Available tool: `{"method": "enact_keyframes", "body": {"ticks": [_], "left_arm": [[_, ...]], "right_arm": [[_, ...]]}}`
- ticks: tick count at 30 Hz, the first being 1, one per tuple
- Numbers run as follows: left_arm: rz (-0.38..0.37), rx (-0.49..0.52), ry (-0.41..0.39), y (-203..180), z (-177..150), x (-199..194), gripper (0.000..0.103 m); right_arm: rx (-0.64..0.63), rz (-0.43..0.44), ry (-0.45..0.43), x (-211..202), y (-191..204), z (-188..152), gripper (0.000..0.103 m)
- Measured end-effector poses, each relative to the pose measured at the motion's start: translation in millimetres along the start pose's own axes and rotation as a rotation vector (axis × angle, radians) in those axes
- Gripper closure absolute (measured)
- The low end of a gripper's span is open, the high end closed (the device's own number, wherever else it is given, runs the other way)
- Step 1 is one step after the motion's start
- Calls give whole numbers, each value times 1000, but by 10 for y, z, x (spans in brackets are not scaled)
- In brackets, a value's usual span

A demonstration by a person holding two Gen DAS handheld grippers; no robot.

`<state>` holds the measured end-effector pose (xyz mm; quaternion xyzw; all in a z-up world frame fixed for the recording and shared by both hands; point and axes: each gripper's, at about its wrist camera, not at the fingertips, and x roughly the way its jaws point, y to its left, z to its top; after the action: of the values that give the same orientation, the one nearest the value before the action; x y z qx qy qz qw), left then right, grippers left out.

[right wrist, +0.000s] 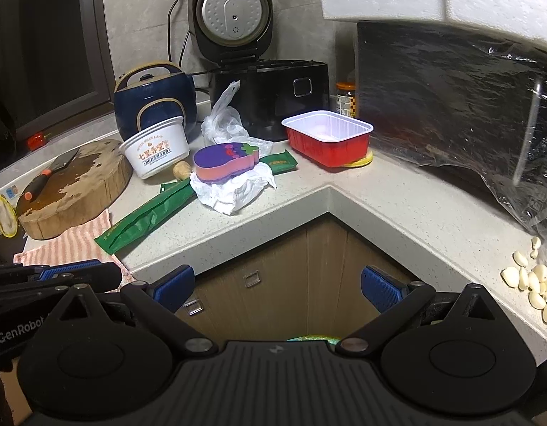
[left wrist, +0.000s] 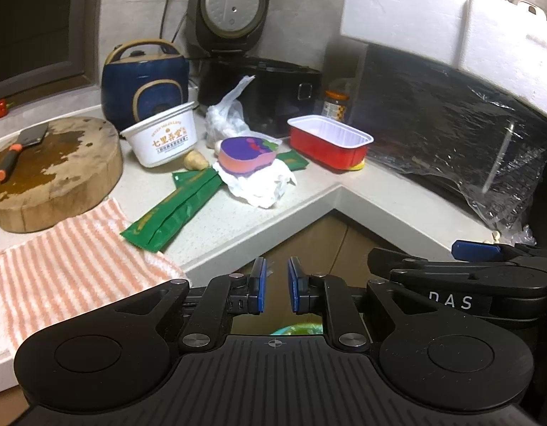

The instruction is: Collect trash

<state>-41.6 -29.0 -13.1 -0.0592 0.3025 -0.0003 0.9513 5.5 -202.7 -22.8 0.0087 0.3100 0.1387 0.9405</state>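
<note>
needed wide right tongs (right wrist: 275, 293) and empty, nearly shut left tongs (left wrist: 277, 284) to reach the crumpled paper (right wrist: 234, 191) on the bench (right wrist: 273, 220) slowly.

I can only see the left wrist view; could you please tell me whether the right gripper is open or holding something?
Observer: The right gripper is wide open, with nothing between its pads.
Operator: Thank you. Is there anything further right that I cannot see?
Observer: A heap of peeled garlic cloves lies on the counter, near its front edge.
</note>
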Motion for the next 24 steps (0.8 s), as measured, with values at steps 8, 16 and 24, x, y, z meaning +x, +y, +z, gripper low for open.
{"method": "enact_keyframes", "body": {"ticks": [8, 16, 24], "left_arm": [[2, -5, 5, 0, 44, -2, 86], [9, -19, 8, 25, 35, -11, 86], [11, -27, 16, 50, 26, -10, 86]], "right_arm": [[4, -2, -5, -12, -15, 5, 2], [5, -4, -1, -11, -20, -3, 2], [7, -8, 5, 0, 3, -14, 2]]}}
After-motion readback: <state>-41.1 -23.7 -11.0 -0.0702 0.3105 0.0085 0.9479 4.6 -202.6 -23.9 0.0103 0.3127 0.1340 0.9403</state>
